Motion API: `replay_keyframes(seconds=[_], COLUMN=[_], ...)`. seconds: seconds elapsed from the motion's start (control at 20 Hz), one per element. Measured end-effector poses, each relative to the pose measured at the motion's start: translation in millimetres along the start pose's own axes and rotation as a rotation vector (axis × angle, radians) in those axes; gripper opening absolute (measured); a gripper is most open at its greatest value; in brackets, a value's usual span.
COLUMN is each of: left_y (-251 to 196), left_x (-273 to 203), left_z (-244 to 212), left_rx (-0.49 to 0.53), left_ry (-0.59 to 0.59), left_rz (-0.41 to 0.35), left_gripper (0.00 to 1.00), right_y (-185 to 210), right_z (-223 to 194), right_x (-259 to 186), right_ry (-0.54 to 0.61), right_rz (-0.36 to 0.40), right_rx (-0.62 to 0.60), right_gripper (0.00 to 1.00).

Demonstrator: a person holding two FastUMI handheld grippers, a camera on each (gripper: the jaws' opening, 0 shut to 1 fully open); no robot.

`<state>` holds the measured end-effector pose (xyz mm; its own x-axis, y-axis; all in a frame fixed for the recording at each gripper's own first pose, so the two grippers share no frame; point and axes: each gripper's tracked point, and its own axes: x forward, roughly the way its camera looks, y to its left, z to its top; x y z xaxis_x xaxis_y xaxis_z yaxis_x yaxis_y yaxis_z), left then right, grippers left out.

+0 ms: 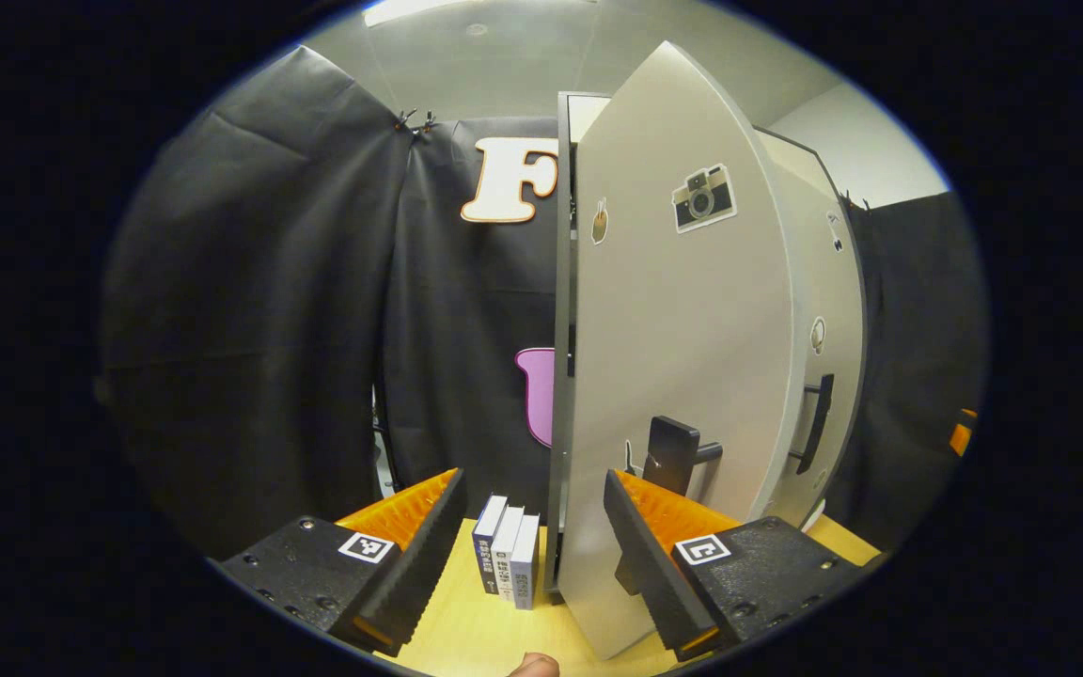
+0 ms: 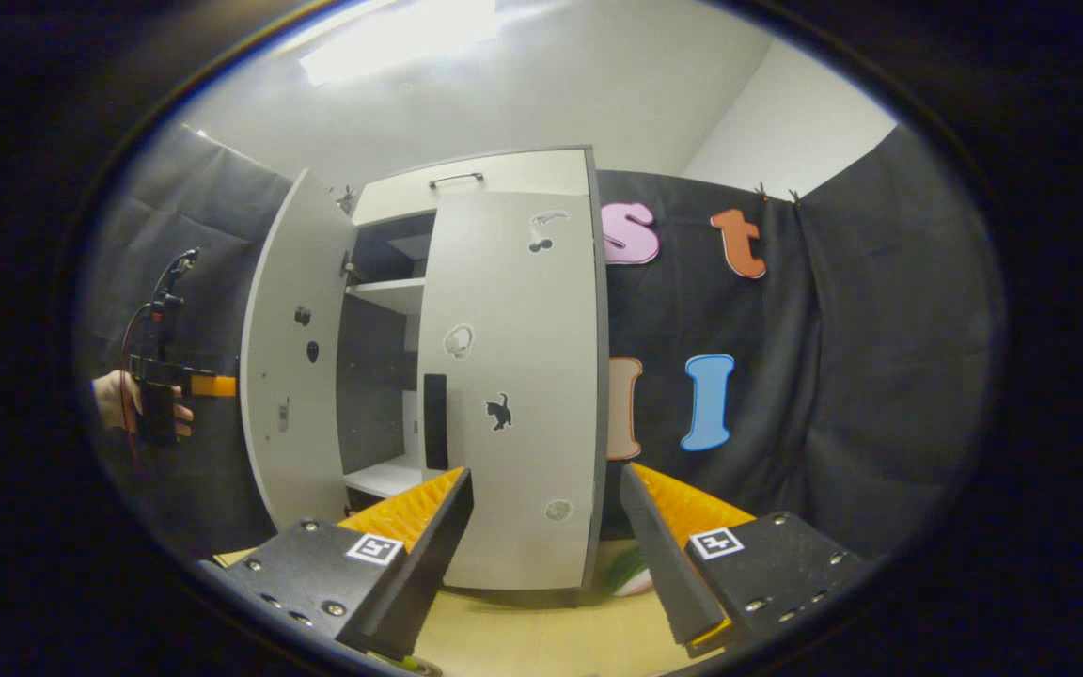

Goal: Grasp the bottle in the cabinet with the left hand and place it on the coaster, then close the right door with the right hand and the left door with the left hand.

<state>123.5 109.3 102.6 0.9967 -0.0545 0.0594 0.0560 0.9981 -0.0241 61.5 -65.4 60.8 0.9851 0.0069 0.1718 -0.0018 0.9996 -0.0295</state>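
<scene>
Both tools gape empty; left tool point(image 1: 534, 541) straddles the half-open left door point(image 1: 682, 376), which may rebound if shoved off-centre

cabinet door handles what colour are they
Black. The left door's handle shows best in the left gripper view; the right door's handle in the other.

Pale grey cabinet doors point(image 2: 504, 376) with stickers, black handles point(image 1: 819, 418), yellow wooden table point(image 1: 466, 630)
</scene>
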Motion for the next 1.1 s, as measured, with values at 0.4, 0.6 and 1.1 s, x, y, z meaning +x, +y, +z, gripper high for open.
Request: replay_keyframes(seconds=[0.4,0.6,1.1], left_y=[-31,-34,-67], left_x=[6,6,21], left_z=[-2,-1,-17], left_rx=[-0.016,0.01,-0.083], left_ry=[-0.001,-0.015,-0.013], left_rz=[-0.036,0.006,-0.076], left_gripper=[0.93,0.93,0.93], right_y=[7,13,11], right_z=[-15,-22,-26], right_x=[-21,-35,-68], right_ry=[0.035,0.055,0.073], right_rz=[-0.007,0.015,-0.089], right_rx=[0.013,0.064,0.095], right_gripper=[0.95,0.95,0.95])
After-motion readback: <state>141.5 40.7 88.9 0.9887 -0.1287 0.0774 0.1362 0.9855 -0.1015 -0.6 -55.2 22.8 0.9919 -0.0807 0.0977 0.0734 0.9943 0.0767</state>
